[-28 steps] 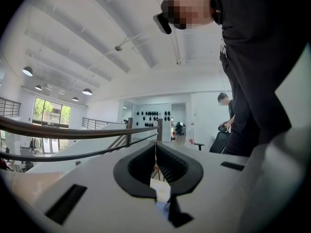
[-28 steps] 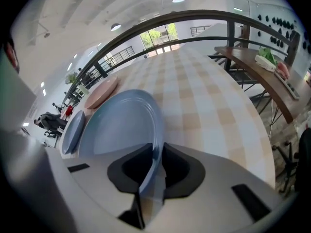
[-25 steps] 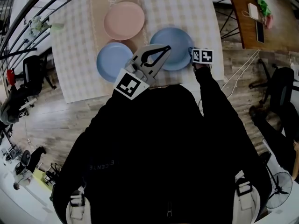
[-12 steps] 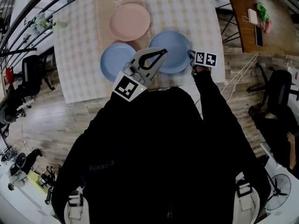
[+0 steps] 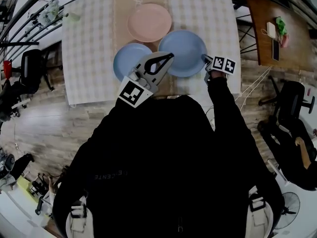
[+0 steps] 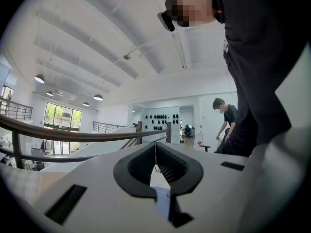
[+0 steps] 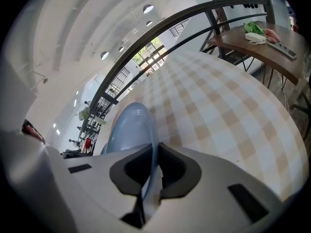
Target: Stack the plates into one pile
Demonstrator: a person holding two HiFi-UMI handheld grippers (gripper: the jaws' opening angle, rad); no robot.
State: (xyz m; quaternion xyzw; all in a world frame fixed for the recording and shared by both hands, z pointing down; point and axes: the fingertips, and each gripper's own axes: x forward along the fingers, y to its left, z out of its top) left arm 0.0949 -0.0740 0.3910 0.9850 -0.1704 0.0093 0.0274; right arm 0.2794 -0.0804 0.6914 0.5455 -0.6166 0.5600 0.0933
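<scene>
On the checked table [image 5: 89,38] lie a pink plate [image 5: 149,22] at the back and a small blue plate [image 5: 128,59] at the front left. Right of them is a large blue plate [image 5: 182,52], also seen as the large blue plate [image 7: 130,125] in the right gripper view, where it tilts up off the cloth. My right gripper [image 5: 207,61] has just been closing and is shut on that plate's near right rim; the rim runs between its jaws [image 7: 155,149]. My left gripper [image 5: 167,57] hovers between the two blue plates, pointing level, shut and empty [image 6: 155,147].
A wooden side table [image 5: 267,29] with small items stands right of the checked table. A black railing [image 5: 25,19] and chairs [image 5: 29,68] are at the left. Another chair [image 5: 292,98] stands at the right. A person [image 6: 224,125] stands far off in the room.
The right gripper has raised the large blue plate by its rim and carried it left, nearer the pink plate. The left gripper has drifted left and back toward me.
</scene>
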